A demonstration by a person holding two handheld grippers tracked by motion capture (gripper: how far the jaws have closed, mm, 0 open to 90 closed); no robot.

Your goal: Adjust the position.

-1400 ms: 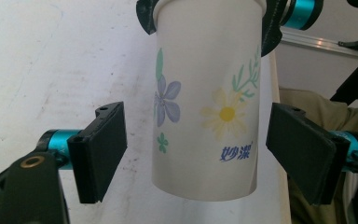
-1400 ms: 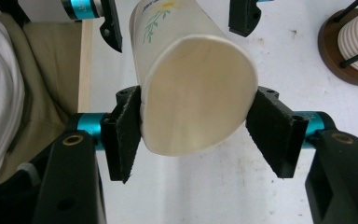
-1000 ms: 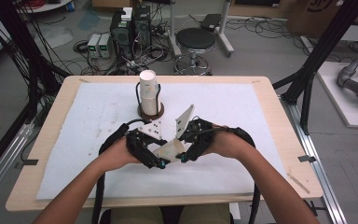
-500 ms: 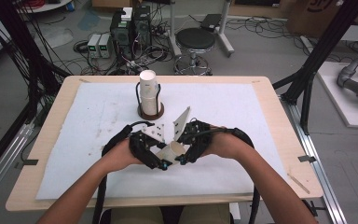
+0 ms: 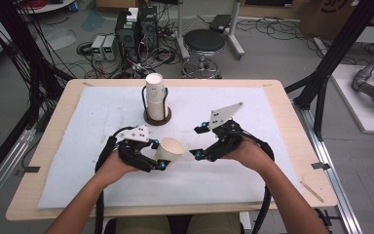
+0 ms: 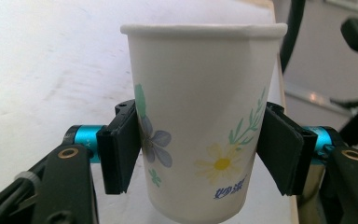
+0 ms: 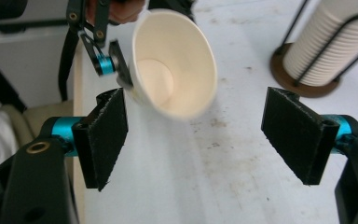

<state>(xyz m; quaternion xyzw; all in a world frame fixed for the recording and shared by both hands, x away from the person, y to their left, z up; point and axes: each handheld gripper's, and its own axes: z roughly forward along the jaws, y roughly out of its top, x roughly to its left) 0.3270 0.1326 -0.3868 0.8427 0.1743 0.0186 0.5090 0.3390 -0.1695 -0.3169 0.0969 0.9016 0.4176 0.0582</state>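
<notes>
The white paper cup printed with flowers (image 6: 200, 135) carried a small blue mark of writing low on its wall, just under a yellow-centred daisy; the characters were too small and slanted to read. Beside the daisy sat a pale blue flower, a green sprig and green leaves. No other label or brand could be made out on anything on the counter (image 5: 272, 97).

The left gripper (image 5: 152, 157) held that cup across its lower wall, its jaws closed on either side of the printed flowers with the pads pressed against the paper. The jaws had just eased open a little, yet the cup was between them and clamped. In the high view the cup (image 5: 169, 150) lay tilted on its side above the white mat (image 5: 102, 122), its open mouth turned toward the right gripper (image 5: 198, 142), near the middle of the counter's near half.

The right gripper stood just apart from the cup, its jaws spread wide and empty, having just been opening. In its own view the cup's cream inside (image 7: 172, 74) faced the camera ahead of the black pads (image 7: 105, 135), touching neither.

Farther back on the mat stood a stack of white paper cups in a black wire holder on a round brown base (image 5: 156, 100).
</notes>
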